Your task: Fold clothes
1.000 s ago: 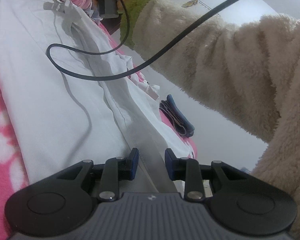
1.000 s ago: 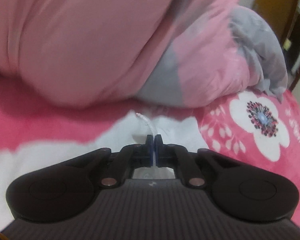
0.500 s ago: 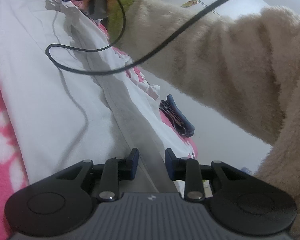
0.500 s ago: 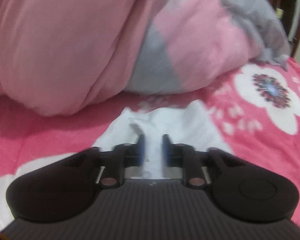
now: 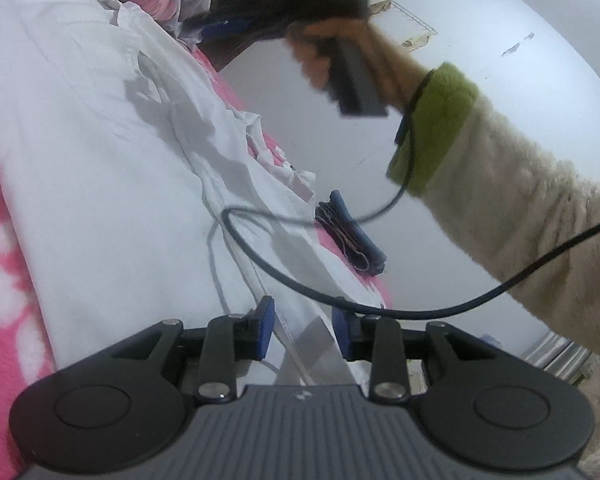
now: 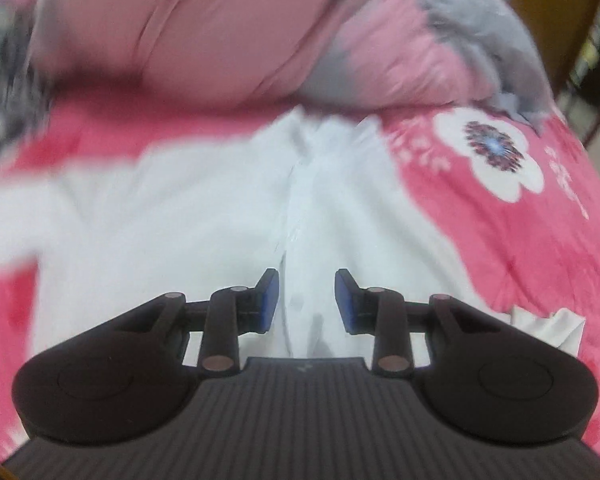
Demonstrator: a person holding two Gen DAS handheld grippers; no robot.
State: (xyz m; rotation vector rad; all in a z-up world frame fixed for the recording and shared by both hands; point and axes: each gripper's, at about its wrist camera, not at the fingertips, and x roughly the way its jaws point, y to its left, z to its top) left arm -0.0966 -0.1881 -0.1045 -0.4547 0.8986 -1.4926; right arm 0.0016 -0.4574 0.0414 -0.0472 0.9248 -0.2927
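Note:
A white shirt [image 5: 100,168] lies spread on a pink flowered blanket [image 5: 0,280]. Its folded front edge runs down toward my left gripper [image 5: 303,330], which is open just above the hem with cloth showing between the fingers. In the right wrist view the same white shirt [image 6: 204,224] lies flat, its placket running up the middle. My right gripper [image 6: 307,300] hangs open above it, holding nothing. In the left wrist view the right gripper [image 5: 340,12] is raised off the bed in a hand with a cream fleece sleeve [image 5: 520,200].
A bundled pink and grey quilt [image 6: 260,32] lies beyond the collar. A folded dark blue garment [image 5: 352,240] sits at the bed's right edge. A black cable [image 5: 300,284] loops over the shirt. A white wall and wooden furniture lie beyond the bed.
My right gripper opened, let go of the shirt's collar end, and pulled up and back from the bed. The cable loop slid down the shirt. My left gripper stayed put.

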